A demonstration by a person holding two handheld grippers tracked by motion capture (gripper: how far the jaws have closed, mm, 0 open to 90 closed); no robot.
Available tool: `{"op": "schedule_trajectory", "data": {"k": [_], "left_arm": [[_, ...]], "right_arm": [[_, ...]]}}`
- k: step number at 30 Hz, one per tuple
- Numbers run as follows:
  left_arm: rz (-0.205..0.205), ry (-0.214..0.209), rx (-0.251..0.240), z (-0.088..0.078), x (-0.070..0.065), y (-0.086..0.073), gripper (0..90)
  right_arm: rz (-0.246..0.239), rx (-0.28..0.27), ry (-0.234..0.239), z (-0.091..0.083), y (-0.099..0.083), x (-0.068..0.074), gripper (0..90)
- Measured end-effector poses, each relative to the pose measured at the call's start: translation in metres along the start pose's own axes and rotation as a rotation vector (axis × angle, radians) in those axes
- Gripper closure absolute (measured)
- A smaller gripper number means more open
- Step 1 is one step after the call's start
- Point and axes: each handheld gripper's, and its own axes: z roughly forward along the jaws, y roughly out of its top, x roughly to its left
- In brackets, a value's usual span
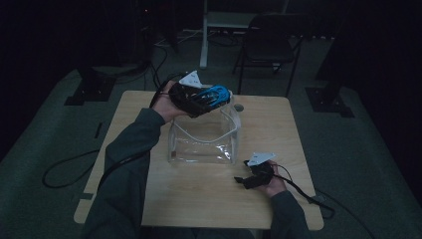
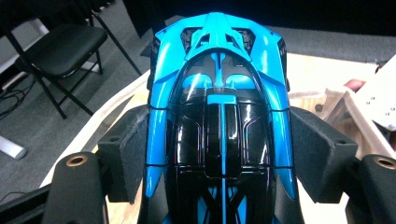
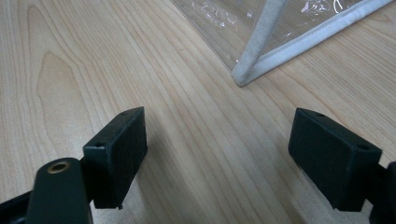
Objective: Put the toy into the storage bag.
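We see the left gripper (image 1: 211,97) raised above the far edge of a clear bag (image 1: 201,137) that stands open on the wooden table (image 1: 209,199). Its jaws pinch a blue and black toy car (image 1: 214,94); in the left gripper view the two black pads press on the car's (image 2: 219,116) flanks, one on each side, with the car's nose pointing away from the camera. Beyond the car that view shows the table edge (image 2: 116,112), a folding chair (image 2: 60,51) on the floor to the left, and part of the bag's white trim (image 2: 336,100) at the right.

In the high view the car hangs over the bag's far rim, not yet inside it. The bag lies near the middle of the table, its white piping marking the edges.

We find the right gripper (image 1: 255,175) low on the near right part of the table, just beside the bag's near right corner. Its jaws stand spread with nothing between them: the right gripper view shows bare wood (image 3: 205,140) between the pads and the bag's corner (image 3: 261,60) farther off, apart from them
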Motion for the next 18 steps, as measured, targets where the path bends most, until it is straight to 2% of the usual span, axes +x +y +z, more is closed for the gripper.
{"op": "schedule_trajectory", "data": {"k": [8, 13, 18], "left_arm": [[0.023, -0.031, 0.022, 0.000, 0.014, -0.001, 28.1], [0.050, -0.031, 0.068, 0.007, 0.021, -0.005, 28.1], [0.053, -0.032, 0.084, 0.009, 0.025, -0.008, 28.1]], "right_arm": [[0.002, 0.001, 0.000, -0.001, -0.001, 0.001, 19.1], [0.002, 0.000, -0.001, -0.003, -0.002, 0.003, 19.1], [-0.001, -0.001, 0.000, -0.003, -0.003, 0.003, 19.1]]}}
